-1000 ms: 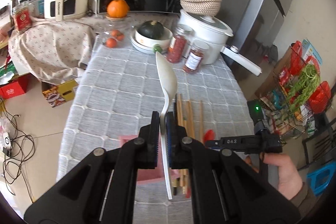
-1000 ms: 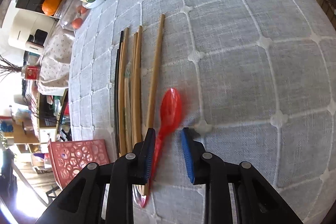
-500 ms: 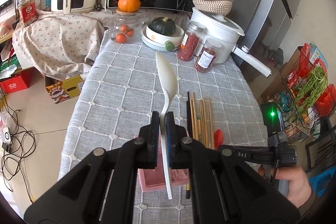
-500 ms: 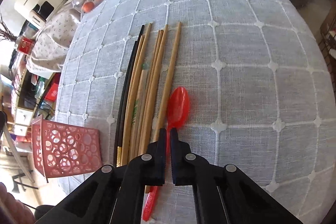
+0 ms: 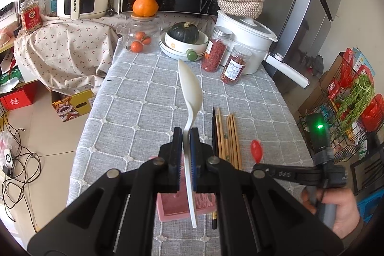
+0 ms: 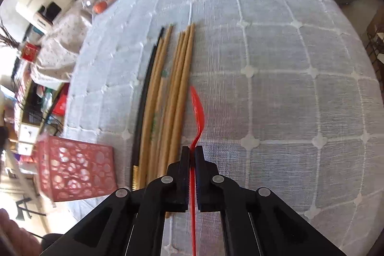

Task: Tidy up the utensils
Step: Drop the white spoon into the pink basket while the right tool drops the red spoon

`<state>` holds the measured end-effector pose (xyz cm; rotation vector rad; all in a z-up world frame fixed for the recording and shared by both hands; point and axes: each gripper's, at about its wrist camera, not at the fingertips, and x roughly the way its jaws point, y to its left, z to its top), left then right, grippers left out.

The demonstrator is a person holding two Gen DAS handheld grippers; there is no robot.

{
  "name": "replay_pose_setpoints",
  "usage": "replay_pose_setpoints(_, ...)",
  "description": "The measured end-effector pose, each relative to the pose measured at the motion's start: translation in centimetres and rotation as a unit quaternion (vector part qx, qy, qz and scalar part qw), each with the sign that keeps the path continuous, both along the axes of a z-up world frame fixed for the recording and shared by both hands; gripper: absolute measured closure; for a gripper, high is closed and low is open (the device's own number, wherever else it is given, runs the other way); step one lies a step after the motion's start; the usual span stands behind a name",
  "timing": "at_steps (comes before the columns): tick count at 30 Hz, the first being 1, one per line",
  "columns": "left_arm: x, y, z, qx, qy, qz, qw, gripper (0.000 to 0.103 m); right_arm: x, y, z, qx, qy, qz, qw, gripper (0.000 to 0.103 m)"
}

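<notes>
Left gripper (image 5: 186, 136) clamped on white spoon (image 5: 190, 92), held above the table; right gripper (image 6: 191, 152) pinching red spoon (image 6: 197, 112) by the handle, beside chopsticks (image 6: 168, 97).

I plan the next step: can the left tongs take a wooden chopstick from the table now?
Probably not yet. The left tongs are shut on the white spoon, so there is no room for the wooden chopsticks until the spoon is dropped.

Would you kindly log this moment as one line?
left gripper: shut on white spoon | right gripper: shut on red spoon | chopsticks: on table | pink basket: empty
</notes>
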<state>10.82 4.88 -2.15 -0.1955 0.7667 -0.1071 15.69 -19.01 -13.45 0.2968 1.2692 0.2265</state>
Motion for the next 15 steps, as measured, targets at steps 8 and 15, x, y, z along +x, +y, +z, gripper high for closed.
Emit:
replay_pose_setpoints(8,0.1,0.4,-0.3,-0.035,-0.055,-0.016,0.9977,0.096,-2.4,0.7,6.3,0.063,-0.171,0.022,0.983,0.099)
replay_pose_setpoints(15,0.6,0.8,-2.2,-0.040,-0.065,0.008,0.9970,0.096,-4.1,1.5,9.5,0.092,-0.270,0.031,0.958,0.099)
